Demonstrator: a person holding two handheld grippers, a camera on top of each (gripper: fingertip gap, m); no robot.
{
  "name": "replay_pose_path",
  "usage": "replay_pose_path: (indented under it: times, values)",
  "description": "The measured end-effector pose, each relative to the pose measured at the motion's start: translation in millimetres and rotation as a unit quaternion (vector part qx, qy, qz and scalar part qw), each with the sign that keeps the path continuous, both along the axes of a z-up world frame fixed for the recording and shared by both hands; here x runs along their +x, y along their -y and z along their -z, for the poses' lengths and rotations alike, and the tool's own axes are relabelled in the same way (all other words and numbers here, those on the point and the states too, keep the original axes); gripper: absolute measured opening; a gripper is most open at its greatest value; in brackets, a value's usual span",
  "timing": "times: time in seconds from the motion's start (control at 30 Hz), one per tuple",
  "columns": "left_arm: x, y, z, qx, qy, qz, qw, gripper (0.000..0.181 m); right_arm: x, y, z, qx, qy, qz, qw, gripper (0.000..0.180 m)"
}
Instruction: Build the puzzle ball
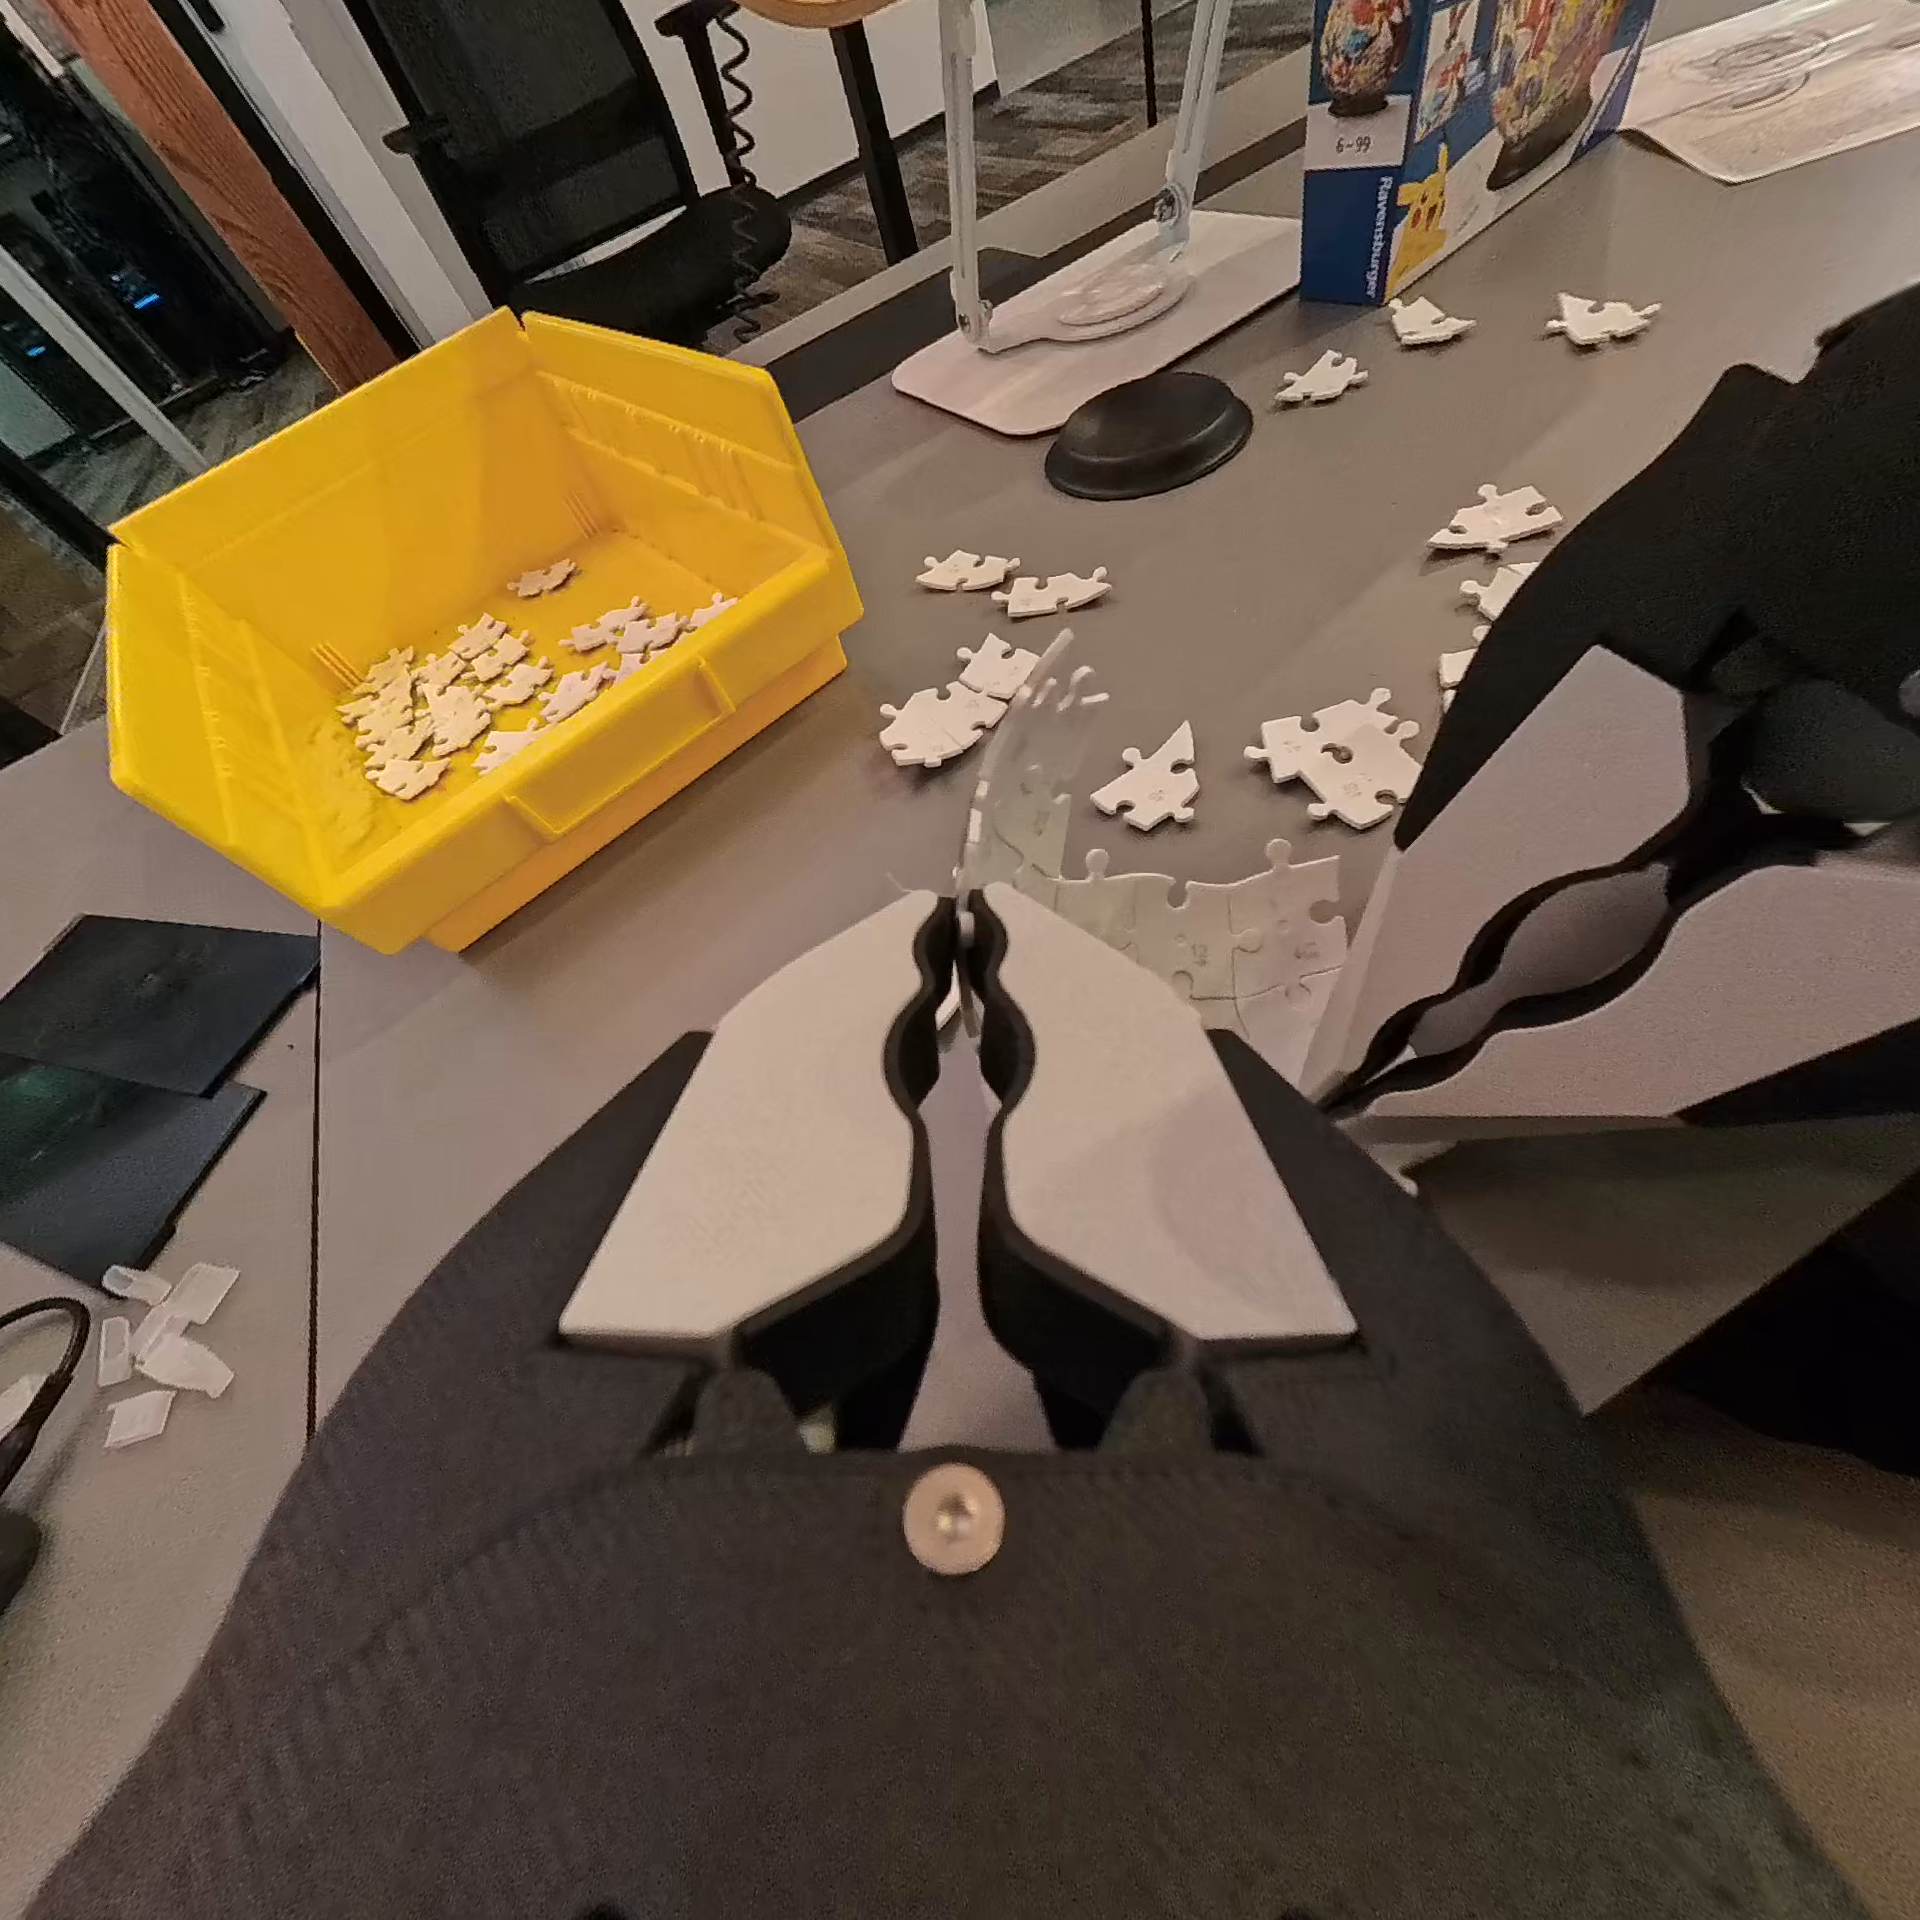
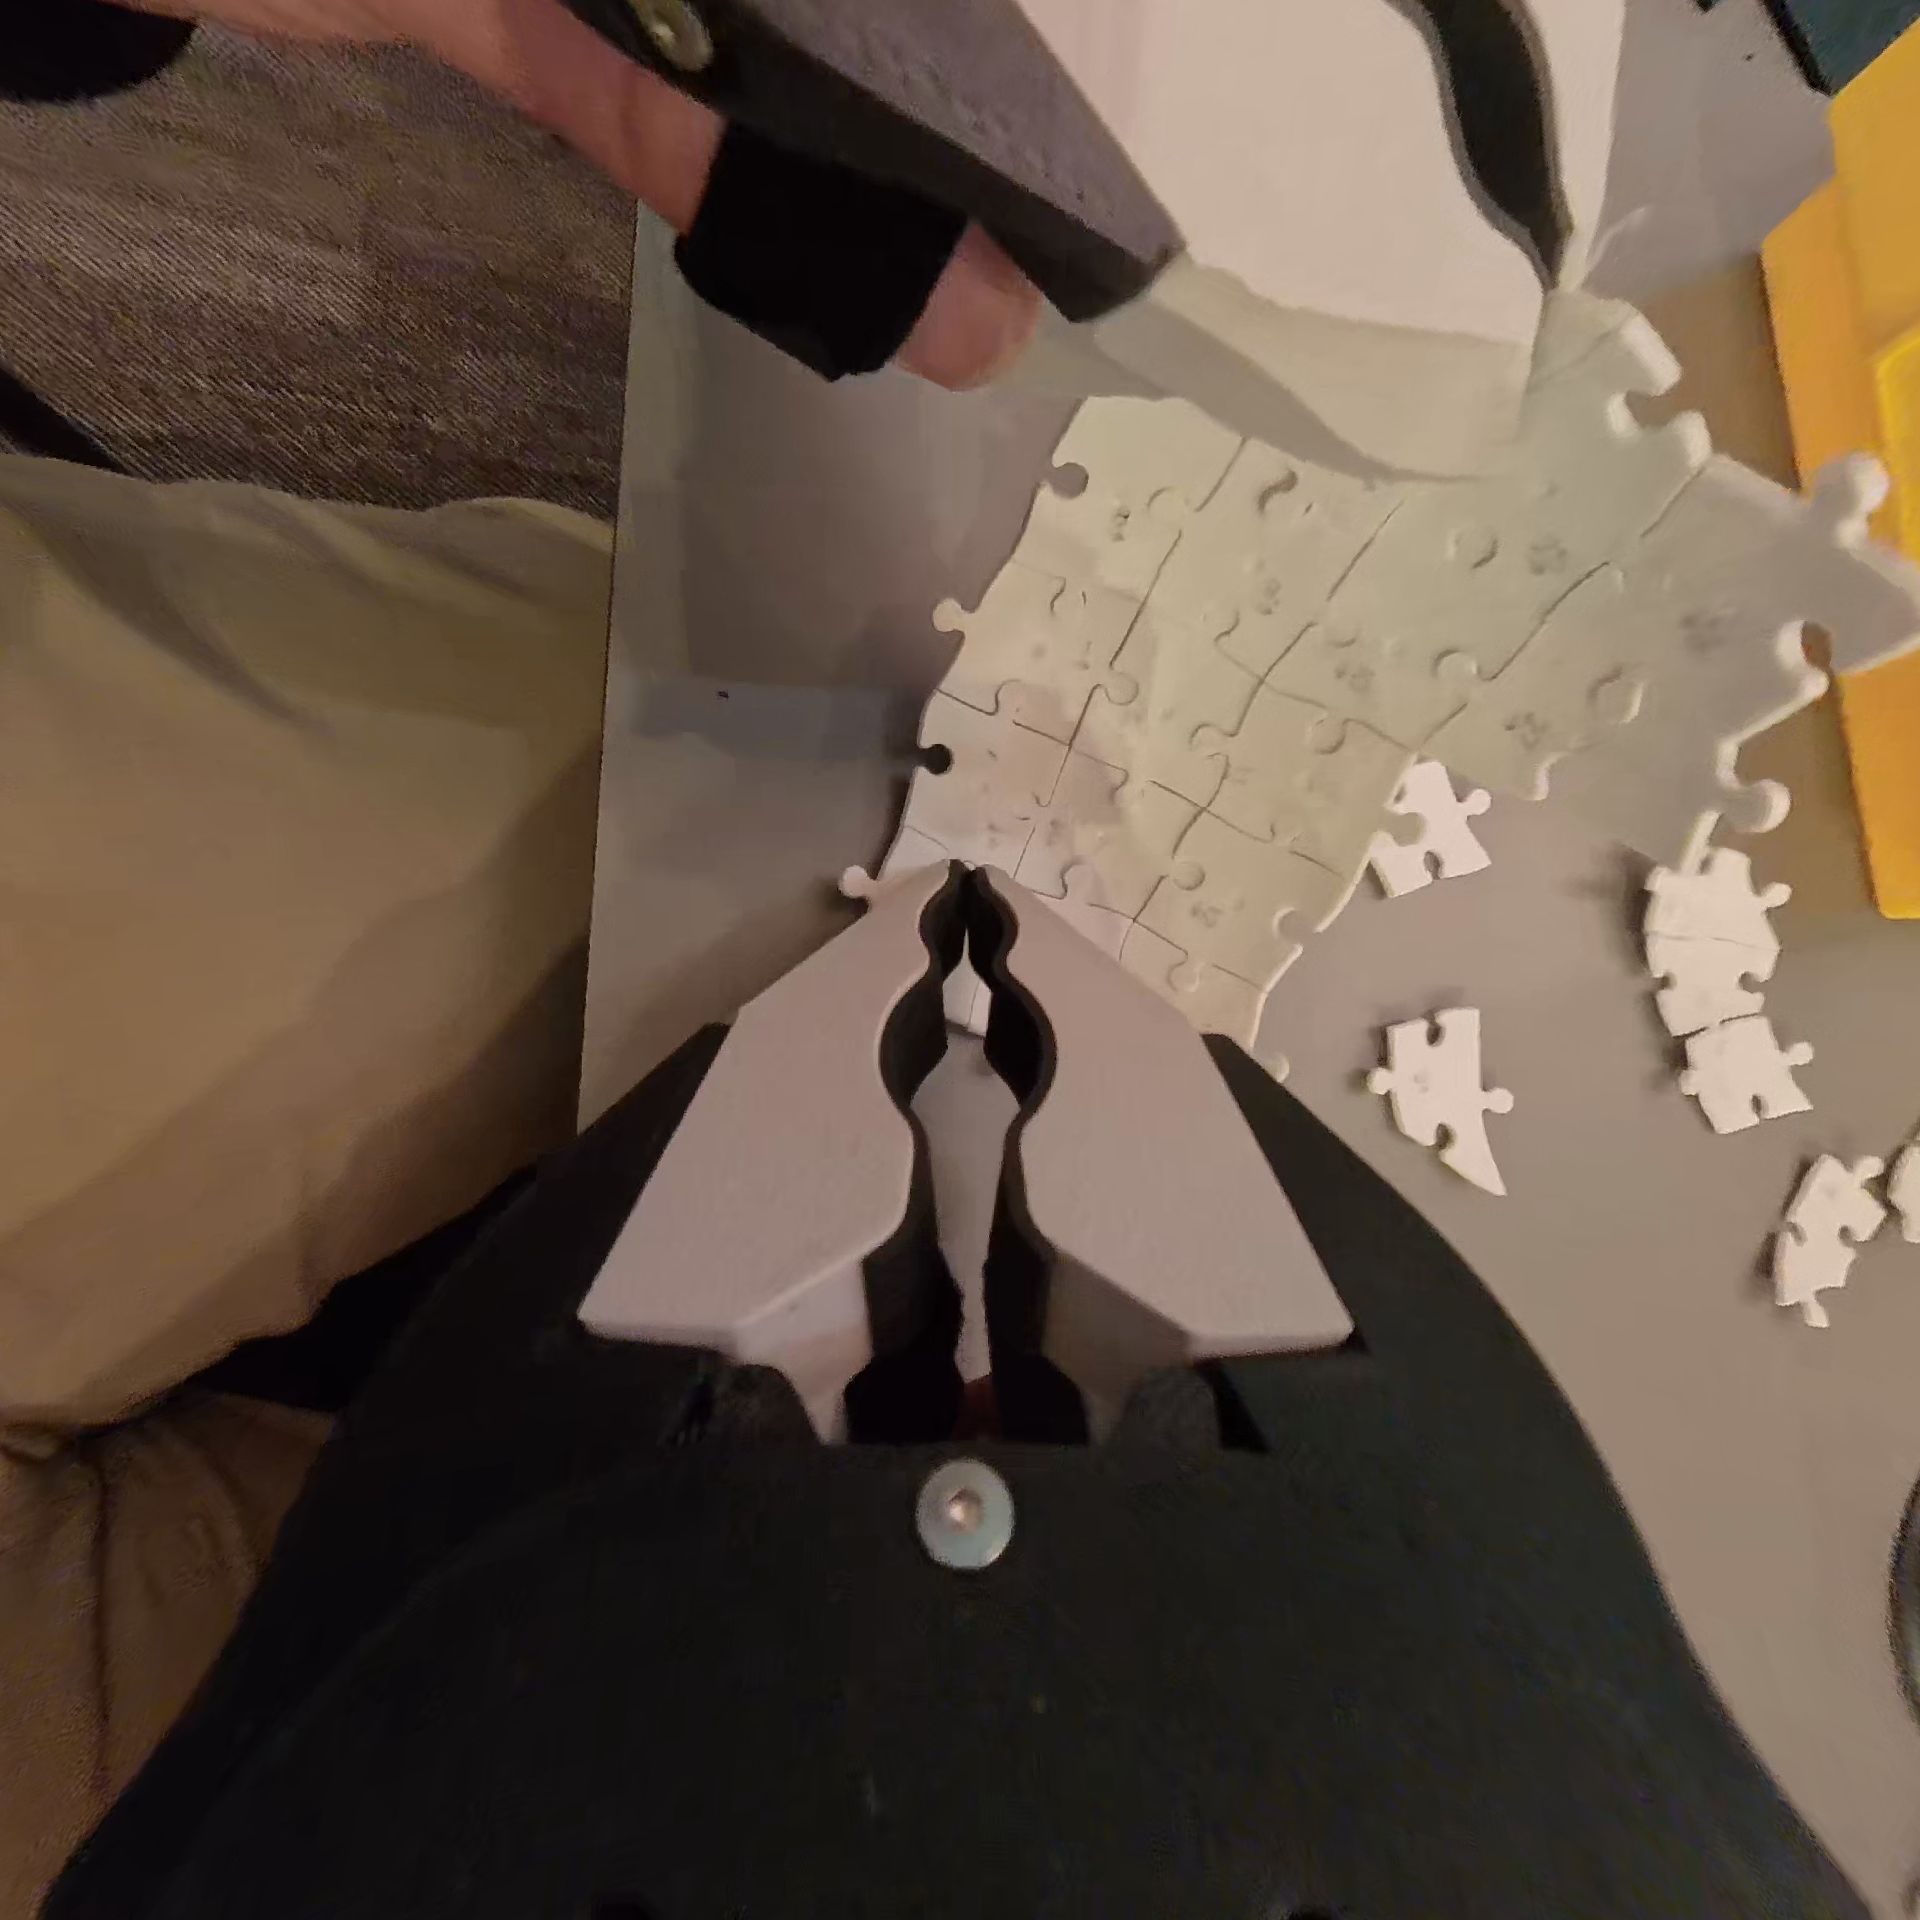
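A curved, joined section of white puzzle pieces (image 2: 1247, 707) is held between both grippers above the grey table. In the left wrist view it shows edge-on (image 1: 1018, 769), rising from the fingertips, with more of it to the right (image 1: 1226, 935). My left gripper (image 1: 966, 925) is shut on one edge of it. It also shows at the top of the right wrist view (image 2: 1548, 260). My right gripper (image 2: 961, 883) is shut on the opposite edge and shows in the left wrist view (image 1: 1330, 1096). Loose white pieces (image 1: 1153, 790) lie beyond on the table (image 2: 1444, 1091).
A yellow bin (image 1: 644, 831) with several pieces stands at the left and also shows in the right wrist view (image 2: 1860, 520). A black round base (image 1: 1148, 436), a white stand (image 1: 1091, 332) and the puzzle box (image 1: 1455, 135) stand at the back. A hand (image 2: 831, 208) holds the left gripper. The table edge (image 2: 613, 727) is close. One gripper's finger ends stand about 10 centimeters off the other's. Both grippers' tips are roughly 30 centimeters from the black round base (image 1: 1148, 436).
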State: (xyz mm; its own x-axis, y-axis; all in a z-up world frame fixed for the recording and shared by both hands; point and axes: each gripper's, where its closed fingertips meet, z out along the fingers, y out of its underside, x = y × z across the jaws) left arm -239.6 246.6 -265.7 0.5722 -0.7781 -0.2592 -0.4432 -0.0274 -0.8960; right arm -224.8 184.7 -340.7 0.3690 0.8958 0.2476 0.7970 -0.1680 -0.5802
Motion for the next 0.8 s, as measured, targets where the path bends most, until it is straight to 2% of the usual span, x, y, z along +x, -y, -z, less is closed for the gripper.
replay_pose_path:
  times: [0.33, 0.47, 0.6, 0.7, 0.8]
  values:
    - [-1, 0, 0, 0.000, -0.002, -0.002, 1.000, 0.002, -5, 2, -10, 0.010, -0.027, -0.009, 1.000, 0.000]
    - [0, 0, 2, -0.002, -0.003, 0.002, 1.000, 0.002, -5, 4, -1, 0.002, -0.019, -0.021, 1.000, 0.000]
    - [1, 1, 2, -0.002, -0.001, 0.004, 1.000, 0.002, -5, 4, -1, -0.033, -0.035, -0.007, 0.999, 0.000]
    - [0, 0, 2, -0.002, -0.003, 0.003, 1.000, 0.002, -5, 2, -12, -0.038, -0.071, 0.008, 0.997, 0.000]
    - [0, 0, 2, -0.002, -0.003, 0.002, 1.000, 0.002, 5, -6, -19, -0.027, -0.063, 0.022, 0.997, 0.000]
